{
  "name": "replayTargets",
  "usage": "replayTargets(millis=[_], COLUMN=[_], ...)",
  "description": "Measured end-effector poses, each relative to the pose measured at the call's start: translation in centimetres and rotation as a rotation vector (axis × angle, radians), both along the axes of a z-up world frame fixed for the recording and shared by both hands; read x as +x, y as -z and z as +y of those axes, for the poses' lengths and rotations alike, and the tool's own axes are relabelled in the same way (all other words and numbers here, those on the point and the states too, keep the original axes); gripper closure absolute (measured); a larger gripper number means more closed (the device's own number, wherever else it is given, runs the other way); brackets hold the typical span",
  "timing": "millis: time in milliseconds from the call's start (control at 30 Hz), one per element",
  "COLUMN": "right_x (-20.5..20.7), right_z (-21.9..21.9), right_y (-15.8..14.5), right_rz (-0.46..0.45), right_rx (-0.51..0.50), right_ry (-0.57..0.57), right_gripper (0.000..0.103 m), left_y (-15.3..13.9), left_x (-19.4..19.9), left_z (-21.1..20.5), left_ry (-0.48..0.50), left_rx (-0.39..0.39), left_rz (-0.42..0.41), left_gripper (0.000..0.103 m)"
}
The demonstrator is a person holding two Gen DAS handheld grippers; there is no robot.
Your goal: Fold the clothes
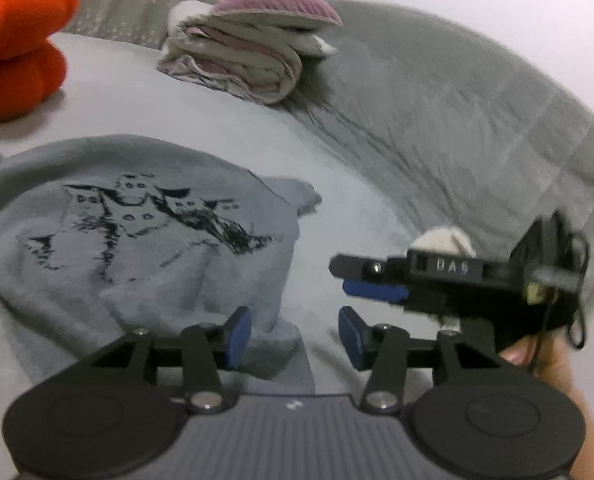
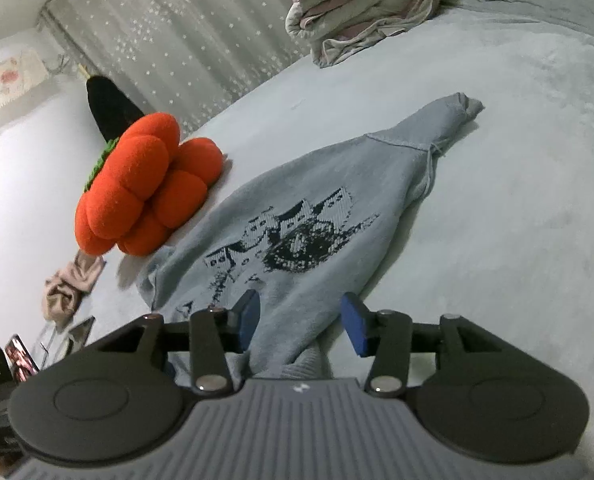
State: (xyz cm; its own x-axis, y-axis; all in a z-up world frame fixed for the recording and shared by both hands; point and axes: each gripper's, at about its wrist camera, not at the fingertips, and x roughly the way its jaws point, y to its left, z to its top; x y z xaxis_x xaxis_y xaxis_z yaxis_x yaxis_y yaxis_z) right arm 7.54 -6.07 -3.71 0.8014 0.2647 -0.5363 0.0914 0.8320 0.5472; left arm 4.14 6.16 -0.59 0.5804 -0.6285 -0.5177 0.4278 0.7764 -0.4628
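The grey sweatshirt (image 2: pixel 321 216) lies print-side up on the bed (image 2: pixel 517 208), not spread flat: it is bunched narrow, with one sleeve (image 2: pixel 449 120) trailing off toward the far end of the bed, and its hem end near both cameras. Its long axis runs from the near edge of the bed, under the tongs, away toward the stack of folded bedding (image 1: pixel 249 52) at the head. In the left wrist view the printed figure stands roughly upright, so the neck end seems to point away and the hem toward the person, though the collar itself cannot be made out.

The step in hand looks like the very start of a fold: getting hold of the near edge. The left tongs (image 1: pixel 295 338) are parted wide with nothing between the pads, hovering at the sweatshirt's near right corner. The right tongs (image 2: pixel 303 322) are likewise wide open and empty, with a fold of the grey cloth lying below the gap; contact cannot be told.

The next move likely calls for each set of tongs to close on a separate corner of the hem, then draw the cloth flat before folding. The orange pumpkin cushion (image 2: pixel 145 188) touches the sweatshirt's left side and could get in the way of spreading.
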Motion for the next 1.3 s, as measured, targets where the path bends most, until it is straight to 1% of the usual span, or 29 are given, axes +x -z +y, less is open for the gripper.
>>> replayTargets(millis=[133, 267, 333, 433, 533, 567, 600, 633, 667, 733, 767, 900, 967, 1100, 1200, 1300], right_x=[0.1, 0.3, 0.4, 0.6, 0.9, 0.9, 1.0, 1.0, 1.0, 1.1, 1.0, 1.2, 1.4, 2.0, 2.7, 3.3], right_z=[-0.6, -1.5, -1.9, -2.2, -2.3, -2.3, -2.2, -2.2, -2.2, -2.2, -2.2, -2.0, -1.6, -0.4, 0.8, 2.0], right_y=[0.4, 1.0, 1.4, 1.5, 1.7, 1.8, 1.9, 2.0, 2.1, 2.0, 2.0, 1.9, 2.0, 2.2, 2.3, 2.5], right_rz=[0.024, 0.060, 0.077, 0.092, 0.104, 0.110, 0.115, 0.120, 0.123, 0.122, 0.120, 0.112, 0.113, 0.118, 0.120, 0.119], right_rx=[-0.007, 0.018, 0.040, 0.049, 0.048, 0.051, 0.054, 0.056, 0.057, 0.055, 0.053, 0.053, 0.052, 0.048, 0.040, 0.027], right_ry=[0.008, 0.040, 0.048, 0.052, 0.053, 0.052, 0.052, 0.052, 0.052, 0.054, 0.056, 0.056, 0.051, 0.034, 0.014, -0.007], right_gripper=[0.053, 0.053, 0.053, 0.053, 0.053, 0.053, 0.053, 0.053, 0.053, 0.053, 0.053, 0.053, 0.053, 0.053, 0.053, 0.053], left_y=[0.6, 1.7, 2.2, 2.5, 2.9, 3.0, 3.2, 3.4, 3.4, 3.0, 2.5, 0.0, -0.8, -1.5, -1.5, -1.2], left_x=[0.2, 0.2, 0.1, 0.0, -0.2, -0.4, -0.6, -0.8, -0.7, -0.1, 0.2, 1.0, 1.4, 2.2, 3.1, 3.5], left_z=[-2.3, -3.9, -4.4, -5.0, -6.2, -6.6, -7.1, -7.5, -7.8, -7.2, -6.5, -2.7, -0.7, 2.6, 5.1, 7.2], left_ry=[0.028, 0.051, 0.055, 0.065, 0.080, 0.088, 0.096, 0.103, 0.098, 0.056, 0.027, -0.100, -0.162, -0.293, -0.391, -0.496], left_rx=[0.098, 0.214, 0.249, 0.262, 0.305, 0.334, 0.362, 0.391, 0.415, 0.374, 0.328, 0.184, 0.129, 0.094, 0.069, 0.089], left_rz=[-0.021, -0.043, -0.052, -0.058, -0.081, -0.097, -0.112, -0.127, -0.130, -0.101, -0.096, -0.125, -0.124, -0.119, -0.093, -0.073], left_gripper=[0.049, 0.046, 0.046, 0.046, 0.046, 0.046, 0.053, 0.068, 0.097, 0.096, 0.096, 0.097, 0.097, 0.097, 0.097, 0.097])
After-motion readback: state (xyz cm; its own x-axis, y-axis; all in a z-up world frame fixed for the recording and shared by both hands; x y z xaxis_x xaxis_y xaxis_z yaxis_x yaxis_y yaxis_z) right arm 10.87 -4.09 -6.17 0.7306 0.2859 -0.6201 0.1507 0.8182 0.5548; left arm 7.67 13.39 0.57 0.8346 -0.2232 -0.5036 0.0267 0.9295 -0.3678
